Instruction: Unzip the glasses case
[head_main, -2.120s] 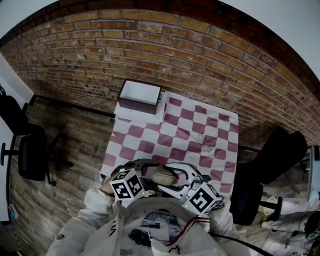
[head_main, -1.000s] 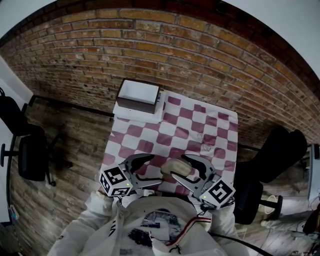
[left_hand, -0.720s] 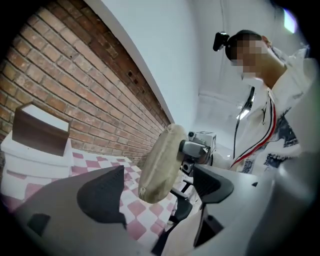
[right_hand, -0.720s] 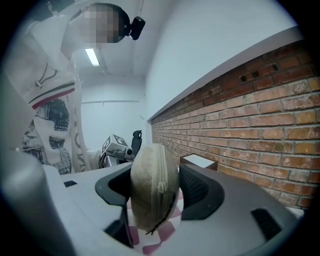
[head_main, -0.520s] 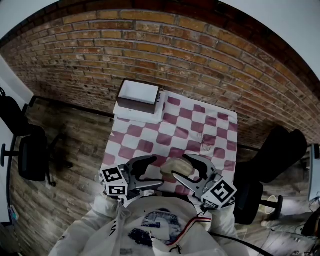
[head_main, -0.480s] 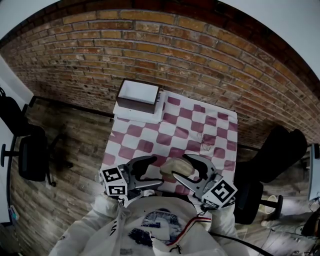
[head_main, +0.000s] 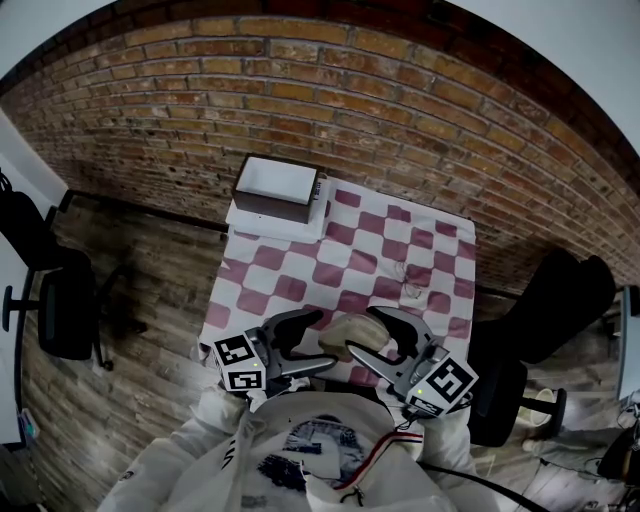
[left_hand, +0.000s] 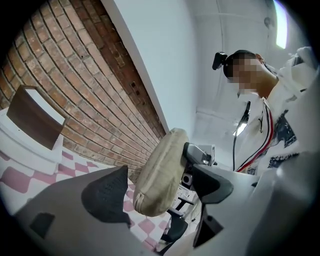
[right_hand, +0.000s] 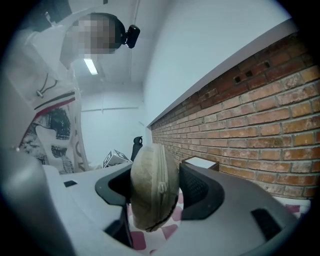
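**Brick wall (head_main: 350, 110) behind, glasses case (head_main: 345, 333) aloft, zip not yet run**

Checked cloth on the desk (head_main: 255, 290), a white box (head_main: 275, 185) at its far edge, a pair of glasses (head_main: 408, 280) lying alone on the squares, and all the action is close in by the person's chest. The right claw (head_main: 362, 332) is clamped on the beige case, holding it in the air above the desk's near edge, pads squeezing both broad sides. From that claw's own camera the zip runs up the middle of the case, closed by the look of it, with a small pull tab (right_hand: 161, 186) showing. Over on the other side, the left claw (head_main: 322, 340) has just been opening and stands spread wide. The free end of the case sits in its gap, neither pad touching it. I read this as the set-up for the unzip: case steadied, the other claw lining up. The next move calls for a fine pinch on that little tab while the right grip holds firm, then a pull along the seam. Hard to say how far round the zip goes. The left gripper view shows only a stitched end, no tab, and from the head view the claws cover much of the case
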